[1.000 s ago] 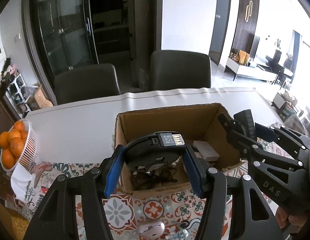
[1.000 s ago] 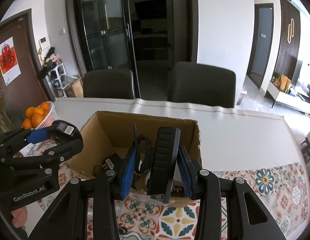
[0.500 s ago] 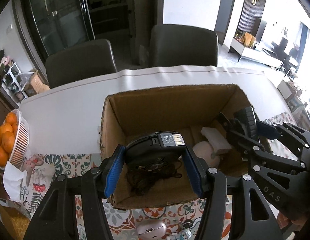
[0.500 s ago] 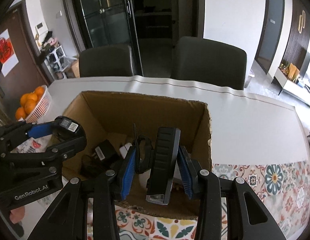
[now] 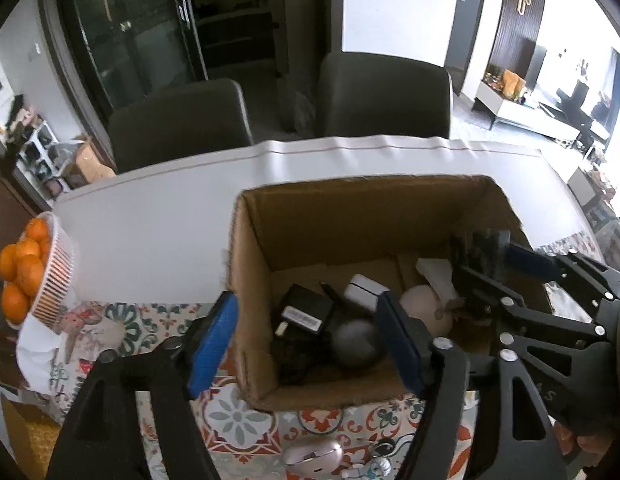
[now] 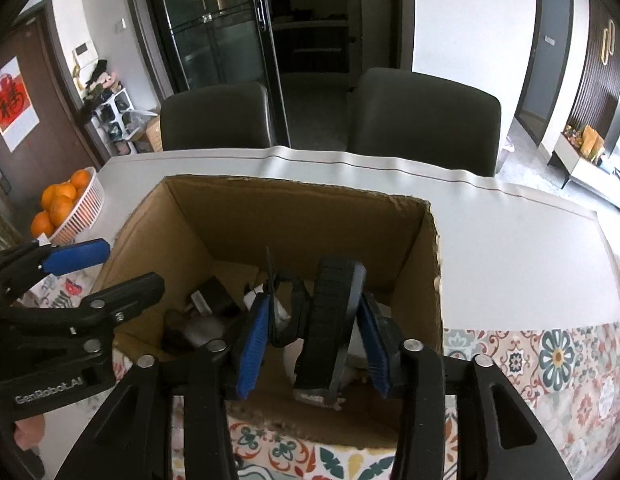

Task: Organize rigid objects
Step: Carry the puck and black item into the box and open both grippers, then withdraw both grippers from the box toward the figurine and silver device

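box (image 5: 357,216): plain brown cardboard, matt, kinda rough torn rim
gripper pads (image 6: 252,344): blue, look like matt rubber
table cover (image 5: 158,216): smooth white sheet, slight sheen
chairs (image 6: 425,116): dark, leathery-looking
fruit basket (image 5: 56,276): white ribbed plastic
cabinet doors (image 6: 214,28): glossy glass

Box (image 5: 349,216): brown cardboard. Desk (image 5: 158,224) white at back; front cloth (image 6: 549,356) w/ floral tile pattern, orange/teal/grey. Basket (image 5: 56,272) white, oranges (image 5: 24,268) orange. Both tongs black w/ blue pads (image 5: 212,340). Chairs (image 6: 425,116) dk grey.
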Motion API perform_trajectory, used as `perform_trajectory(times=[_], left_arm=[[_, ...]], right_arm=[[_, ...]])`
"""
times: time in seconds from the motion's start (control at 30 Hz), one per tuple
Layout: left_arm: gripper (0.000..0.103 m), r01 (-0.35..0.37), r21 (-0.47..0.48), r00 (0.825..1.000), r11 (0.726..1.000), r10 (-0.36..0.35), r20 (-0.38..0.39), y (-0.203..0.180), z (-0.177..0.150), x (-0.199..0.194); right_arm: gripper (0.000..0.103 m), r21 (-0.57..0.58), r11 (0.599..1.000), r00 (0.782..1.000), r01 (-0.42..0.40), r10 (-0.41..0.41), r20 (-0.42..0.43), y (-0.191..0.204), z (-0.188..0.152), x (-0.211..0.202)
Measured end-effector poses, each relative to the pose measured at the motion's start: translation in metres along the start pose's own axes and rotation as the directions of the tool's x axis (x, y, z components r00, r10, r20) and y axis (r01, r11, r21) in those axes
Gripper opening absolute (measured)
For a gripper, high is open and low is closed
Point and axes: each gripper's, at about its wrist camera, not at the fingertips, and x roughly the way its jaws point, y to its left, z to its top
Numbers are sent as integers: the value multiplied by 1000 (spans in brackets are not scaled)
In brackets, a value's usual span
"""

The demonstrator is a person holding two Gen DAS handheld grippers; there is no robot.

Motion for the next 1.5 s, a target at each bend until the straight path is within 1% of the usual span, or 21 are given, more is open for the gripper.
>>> perform_trajectory(times=[0.03, 0.07, 0.13, 0.23, 0.3, 0.33, 0.4, 0.47, 0.57, 0.7, 0.77, 0.97, 1.1, 1.27, 1.33, 1.5], left_arm=[[80, -10, -1, 1000, 1000, 10, 8, 1, -1, -3], [82, -23, -2, 1000, 1000, 23, 18, 2, -3, -6], [86, -32, -1, 999, 999, 32, 35, 4, -6, -12], [92, -66, -6, 995, 998, 67, 71, 6, -12, -23], [95, -86, -10, 991, 996, 86, 98, 8, -17, -32], [95, -96, -12, 989, 995, 97, 113, 8, -21, -37], [99, -120, -21, 983, 993, 122, 135, 11, -26, -45], [101, -154, -40, 973, 987, 159, 168, 14, -35, -55], [103, -178, -54, 964, 983, 185, 191, 19, -47, -66], [103, -188, -74, 959, 979, 200, 202, 25, -64, -78], [103, -200, -85, 955, 976, 214, 205, 27, -72, -83], [103, -212, -108, 952, 971, 230, 203, 36, -98, -93], [103, -223, -118, 949, 968, 243, 202, 41, -117, -98], [103, -227, -146, 948, 963, 253, 194, 50, -141, -102], [103, -222, -160, 951, 962, 249, 184, 54, -147, -102], [103, -223, -172, 955, 960, 250, 159, 60, -168, -98]], right_arm=[[64, 2, 1000, 1000, 0, 0, 2, 0, 0, -1], [66, 4, 1000, 1000, 12, -12, 12, 0, 0, -3], [68, 8, 999, 999, 42, -42, 25, 0, -1, -9], [69, 18, 997, 996, 81, -81, 39, 3, -5, -19], [71, 21, 995, 994, 93, -94, 54, 6, -8, -27], [73, 22, 995, 993, 100, -102, 64, 7, -10, -31], [74, 15, 994, 990, 110, -111, 88, 12, -15, -41], [76, 19, 992, 985, 128, -129, 111, 17, -21, -51], [78, 14, 990, 980, 144, -144, 134, 23, -28, -63], [82, 0, 987, 972, 160, -158, 172, 35, -43, -79], [82, -7, 987, 970, 160, -156, 184, 42, -51, -85], [82, -32, 987, 969, 155, -145, 201, 61, -73, -96], [82, -54, 984, 965, 170, -155, 211, 72, -86, -100], [82, -73, 983, 964, 170, -151, 217, 85, -102, -101], [82, -86, 982, 965, 169, -148, 217, 89, -108, -100], [82, -106, 985, 970, 138, -113, 215, 101, -125, -97]])
